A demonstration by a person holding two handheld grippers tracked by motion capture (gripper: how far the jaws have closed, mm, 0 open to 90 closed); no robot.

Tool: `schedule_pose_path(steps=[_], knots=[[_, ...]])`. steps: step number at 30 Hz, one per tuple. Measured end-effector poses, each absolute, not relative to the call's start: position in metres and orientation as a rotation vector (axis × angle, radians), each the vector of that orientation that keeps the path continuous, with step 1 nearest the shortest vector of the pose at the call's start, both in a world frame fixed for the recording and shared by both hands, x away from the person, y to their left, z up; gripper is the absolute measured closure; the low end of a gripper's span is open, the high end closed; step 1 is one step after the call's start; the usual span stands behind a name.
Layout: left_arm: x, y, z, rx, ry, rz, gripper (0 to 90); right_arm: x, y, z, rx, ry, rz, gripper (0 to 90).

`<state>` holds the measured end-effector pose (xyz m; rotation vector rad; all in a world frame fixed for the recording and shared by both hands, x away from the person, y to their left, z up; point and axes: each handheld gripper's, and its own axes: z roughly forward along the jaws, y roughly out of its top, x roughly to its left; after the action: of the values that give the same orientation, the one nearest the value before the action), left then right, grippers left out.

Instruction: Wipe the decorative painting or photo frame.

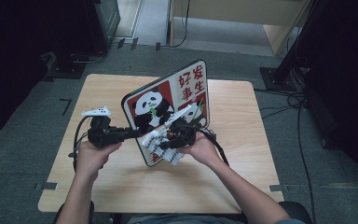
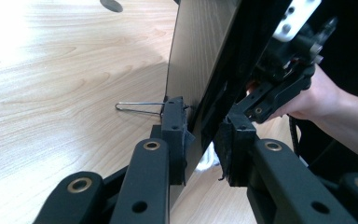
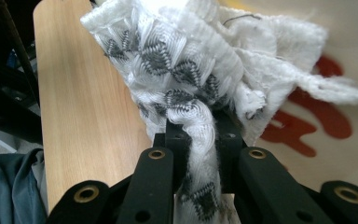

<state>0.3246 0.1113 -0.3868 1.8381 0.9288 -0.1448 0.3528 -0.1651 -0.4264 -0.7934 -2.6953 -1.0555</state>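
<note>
A panda picture board [image 1: 168, 100] with red panels and Chinese characters stands tilted on the wooden table [image 1: 242, 154]. My left gripper [image 1: 137, 134] is shut on the board's lower left edge. In the left gripper view the jaws [image 2: 205, 123] clamp the board [image 2: 200, 46] edge-on, with its wire stand [image 2: 137, 107] behind. My right gripper [image 1: 165, 143] is shut on a white cloth with grey pattern [image 1: 172, 158], held against the board's lower front. In the right gripper view the jaws [image 3: 200, 128] pinch the bunched cloth [image 3: 177, 56] in front of the red print on the board [image 3: 335, 154].
Grey carpet surrounds the table, with cables [image 1: 289, 100] on the floor at the right and dark equipment [image 1: 74, 28] at the back left. A light wooden cabinet [image 1: 242, 14] stands behind. Bare tabletop [image 2: 51, 93] lies left of the board.
</note>
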Motion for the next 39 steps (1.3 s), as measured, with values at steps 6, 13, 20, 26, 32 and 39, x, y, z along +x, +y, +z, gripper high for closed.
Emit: schedule_pose_path(steps=[6,13,20,26,32,39], knots=[[0.324,0.111,-0.387,1.841,0.931,-0.139,75.0,0.351,-0.166,-0.439,-0.794,-2.693,-1.025,81.6],[0.324,0.111,-0.386,1.841,0.934,-0.137,74.9,0.350,-0.167,-0.451,-0.788,-2.685,-0.984,81.6],[0.324,0.112,-0.387,1.836,0.939,-0.133,74.2,0.348,-0.170,-0.445,-0.773,-2.694,-0.975,81.8],[0.325,0.114,-0.387,1.834,0.944,-0.139,68.1,0.346,-0.173,-0.436,-0.772,-2.695,-0.981,81.8],[0.324,0.120,-0.384,1.843,0.950,-0.130,58.2,0.345,-0.176,-0.419,-0.770,-2.699,-1.012,81.8],[0.323,0.129,-0.381,1.839,0.961,-0.124,48.5,0.345,-0.175,-0.396,-0.754,-2.710,-1.055,81.8]])
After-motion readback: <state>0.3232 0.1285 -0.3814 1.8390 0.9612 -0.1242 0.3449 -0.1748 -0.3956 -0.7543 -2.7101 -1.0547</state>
